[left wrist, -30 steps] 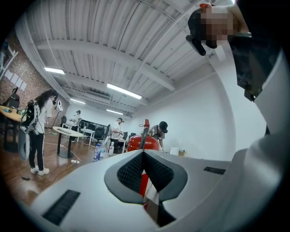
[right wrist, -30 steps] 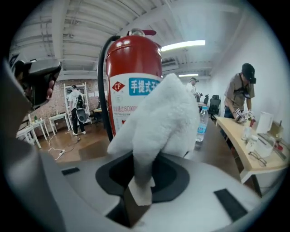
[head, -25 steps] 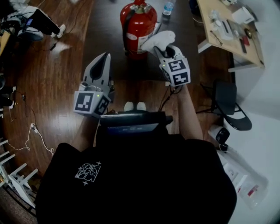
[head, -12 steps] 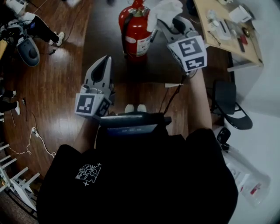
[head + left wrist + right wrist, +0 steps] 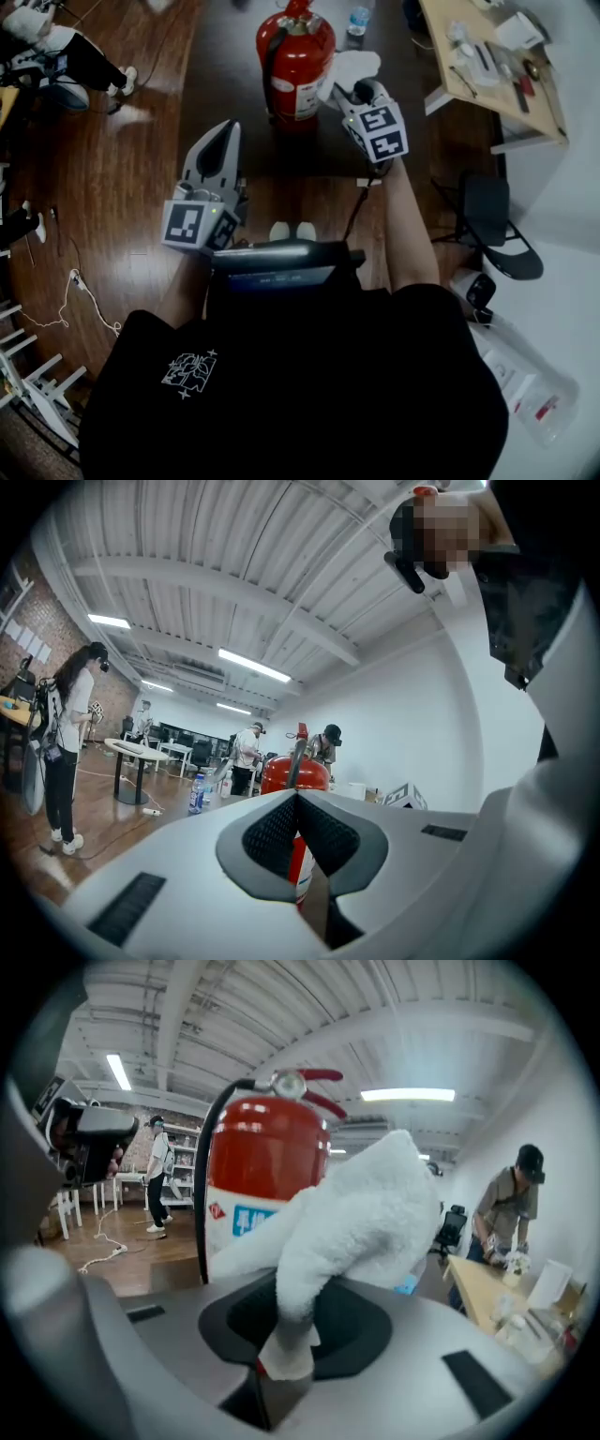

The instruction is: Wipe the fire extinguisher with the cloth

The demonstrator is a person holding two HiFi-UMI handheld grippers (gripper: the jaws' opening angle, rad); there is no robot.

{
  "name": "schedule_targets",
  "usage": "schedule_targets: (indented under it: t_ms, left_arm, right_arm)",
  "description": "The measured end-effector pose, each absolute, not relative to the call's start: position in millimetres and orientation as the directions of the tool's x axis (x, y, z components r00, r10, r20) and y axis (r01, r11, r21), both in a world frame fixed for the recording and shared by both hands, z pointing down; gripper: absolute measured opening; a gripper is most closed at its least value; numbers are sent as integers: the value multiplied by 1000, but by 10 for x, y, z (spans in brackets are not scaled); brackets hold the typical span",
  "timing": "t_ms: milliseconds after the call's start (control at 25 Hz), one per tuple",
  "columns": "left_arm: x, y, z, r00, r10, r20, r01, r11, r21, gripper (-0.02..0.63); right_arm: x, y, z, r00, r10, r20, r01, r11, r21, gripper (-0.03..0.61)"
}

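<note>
Now | red extinguisher (image 5: 295,58) upright | R fingers (image 5: 234,1321) pinch fluffy white cloth (image 5: 361,1213) | L fingers (image 5: 272,836) closed, empty

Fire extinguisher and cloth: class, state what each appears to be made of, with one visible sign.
The fire extinguisher: probably painted metal, glossy red; its rounded body shows highlights. The cloth: soft white fabric, likely terry or fleece; fuzzy nap, folds limply.

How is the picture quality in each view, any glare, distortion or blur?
Head view: dim, with patchy sheen on the wood floor. Left gripper view: strong fisheye, ceiling beams bow, corners black. Right gripper view: same fisheye; the cloth and fire extinguisher look sharp, the ceiling light blows out.
</note>
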State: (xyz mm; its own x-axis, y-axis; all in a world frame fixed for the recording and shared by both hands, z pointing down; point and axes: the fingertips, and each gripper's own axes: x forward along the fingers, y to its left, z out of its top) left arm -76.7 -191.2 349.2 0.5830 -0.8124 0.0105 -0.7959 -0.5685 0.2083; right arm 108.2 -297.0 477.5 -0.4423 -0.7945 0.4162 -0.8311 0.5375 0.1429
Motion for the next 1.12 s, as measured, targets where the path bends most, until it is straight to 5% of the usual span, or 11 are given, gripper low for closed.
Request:
schedule_targets:
  t_ms: [320,800,1120]
  left_arm:
    - [-745,-1911,3465,585,-811,3,-795,-572,204,0]
    - [-697,-1906,3465,597,-802,5,-786,-584,203,0]
    - [-735,-1900,3450,589,-808,0,-791,-576,206,0]
  right_arm:
    - [1042,-2829,5432,-468,-721,511,-828,560,32,104]
    - [1516,-3346,3479,-430,-888,165,-884,451,121,106]
    - [1192,-3669,3718,-378,-898,225,-898,415,149,103]
